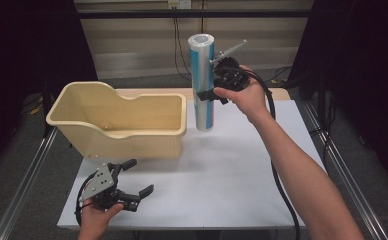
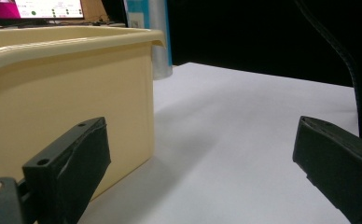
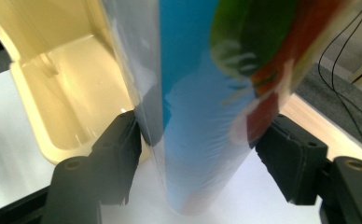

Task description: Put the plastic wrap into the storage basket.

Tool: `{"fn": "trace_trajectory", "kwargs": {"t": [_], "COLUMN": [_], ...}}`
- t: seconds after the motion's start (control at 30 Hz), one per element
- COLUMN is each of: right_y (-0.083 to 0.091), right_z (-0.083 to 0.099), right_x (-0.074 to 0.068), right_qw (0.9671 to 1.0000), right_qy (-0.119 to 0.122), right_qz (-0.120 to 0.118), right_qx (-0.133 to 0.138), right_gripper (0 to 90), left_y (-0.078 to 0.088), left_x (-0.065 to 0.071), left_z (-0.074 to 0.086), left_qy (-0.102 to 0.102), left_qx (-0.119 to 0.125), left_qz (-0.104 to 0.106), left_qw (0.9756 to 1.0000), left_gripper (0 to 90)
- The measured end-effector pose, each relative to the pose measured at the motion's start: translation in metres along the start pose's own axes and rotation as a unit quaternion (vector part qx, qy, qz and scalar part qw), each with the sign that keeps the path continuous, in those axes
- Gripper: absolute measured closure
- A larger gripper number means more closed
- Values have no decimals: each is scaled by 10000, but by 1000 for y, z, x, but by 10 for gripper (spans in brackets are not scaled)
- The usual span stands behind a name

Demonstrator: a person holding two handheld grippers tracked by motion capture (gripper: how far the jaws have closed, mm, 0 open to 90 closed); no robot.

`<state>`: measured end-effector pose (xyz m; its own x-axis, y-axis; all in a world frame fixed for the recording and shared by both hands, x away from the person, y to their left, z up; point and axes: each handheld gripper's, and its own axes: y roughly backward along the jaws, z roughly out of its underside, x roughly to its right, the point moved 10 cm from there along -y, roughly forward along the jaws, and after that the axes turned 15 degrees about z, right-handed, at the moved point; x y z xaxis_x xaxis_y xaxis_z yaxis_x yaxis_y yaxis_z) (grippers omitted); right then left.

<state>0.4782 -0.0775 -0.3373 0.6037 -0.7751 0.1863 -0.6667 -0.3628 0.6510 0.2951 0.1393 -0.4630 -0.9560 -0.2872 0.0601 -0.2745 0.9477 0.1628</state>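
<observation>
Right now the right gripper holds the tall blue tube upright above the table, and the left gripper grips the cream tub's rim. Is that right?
Not quite. The left gripper grips nothing: the high view shows it open on the table, apart from the cream tub. The right gripper does hold the tall blue tube upright above the table.

A white table (image 1: 232, 175) stands on grey floor (image 1: 27, 135), with dark curtains at three and nine o'clock, a pale wall (image 1: 132, 40) and dangling cables (image 1: 179, 50) at twelve.

Tube (image 3: 202, 102) top cut off by frame edge, print blurred; tub (image 2: 67, 93) left part cropped.
</observation>
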Motion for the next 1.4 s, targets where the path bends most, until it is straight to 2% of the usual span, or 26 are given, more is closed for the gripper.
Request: {"fn": "trace_trajectory", "kwargs": {"t": [0.17,0.3,0.33,0.37,0.4,0.43,0.57,0.6,0.63,0.67,0.7,0.73,0.77,0.8,0.87,0.9,0.93,1.0,1.07,1.17,1.2,1.23,1.27,1.3,1.33,1.4], "right_y": [0,-10,-10,-13,-22,-22,-41,-45,-45,-26,-20,-20,-20,-23,-29,-32,-32,-41,-48,-53,-53,-53,-52,-52,-51,-48], "right_z": [-28,-43,-43,-45,-48,-48,-48,-52,-52,-80,-88,-88,-88,-81,-71,-66,-66,-54,-45,-37,-34,-34,-32,-32,-32,-31], "right_x": [-15,-32,-32,-35,-44,-44,-57,-62,-62,-63,-60,-60,-57,-56,-57,-61,-61,-66,-72,-76,-77,-77,-75,-75,-75,-73], "right_qw": [9991,9957,9957,9951,9946,9946,9931,9939,9939,9931,9921,9921,9946,9957,9961,9955,9955,9949,9944,9936,9930,9930,9934,9934,9934,9937], "right_qy": [434,917,917,978,1017,1017,1113,1057,1057,173,117,117,302,378,611,648,648,762,661,621,539,539,511,511,497,484], "right_qz": [37,90,90,73,-35,-35,-155,-246,-246,-953,-997,-997,-811,-802,-626,-685,-685,-661,-799,-916,-1028,-1028,-1019,-1019,-1023,-1012], "right_qx": [-1,-109,-109,-130,-198,-198,-326,-193,-193,659,749,749,575,255,85,23,23,-98,-179,-208,-200,-200,-158,-158,-137,-81], "right_gripper": [321,321,321,320,320,320,325,481,481,880,869,869,815,758,674,636,636,652,636,604,554,554,497,497,470,425], "left_y": [0,0,0,1,1,1,3,3,3,3,3,3,3,3,3,4,4,4,4,4,3,4,4,6,5,5], "left_x": [-1,1,1,0,0,0,-1,0,0,0,0,-1,-1,0,0,1,1,1,2,1,1,0,0,-1,0,0], "left_z": [0,-2,-2,-2,-1,-1,-1,-1,-1,-1,-1,0,1,0,0,1,1,1,-1,2,2,3,3,3,2,2], "left_qy": [34,52,47,15,28,28,3,39,39,58,76,64,59,69,70,58,58,41,40,20,24,51,44,-20,59,44], "left_qx": [36,84,88,77,69,69,81,93,93,108,126,83,71,80,92,61,44,19,69,-15,-21,-29,-46,-70,9,1], "left_qz": [10,30,63,10,4,4,-4,-7,-7,-13,-17,-20,-23,-24,-19,-6,-10,-25,-14,-3,24,-7,-9,-39,-36,-42], "left_qw": [10000,9999,9999,10000,10000,10000,10000,9999,9999,9999,9999,9999,10000,9999,9999,10000,10000,10000,10000,10000,10000,10000,10000,10000,10000,10000], "left_gripper": [37,38,38,38,38,38,38,37,38,37,38,38,38,38,37,37,37,37,37,37,37,37,37,37,37,37]}}
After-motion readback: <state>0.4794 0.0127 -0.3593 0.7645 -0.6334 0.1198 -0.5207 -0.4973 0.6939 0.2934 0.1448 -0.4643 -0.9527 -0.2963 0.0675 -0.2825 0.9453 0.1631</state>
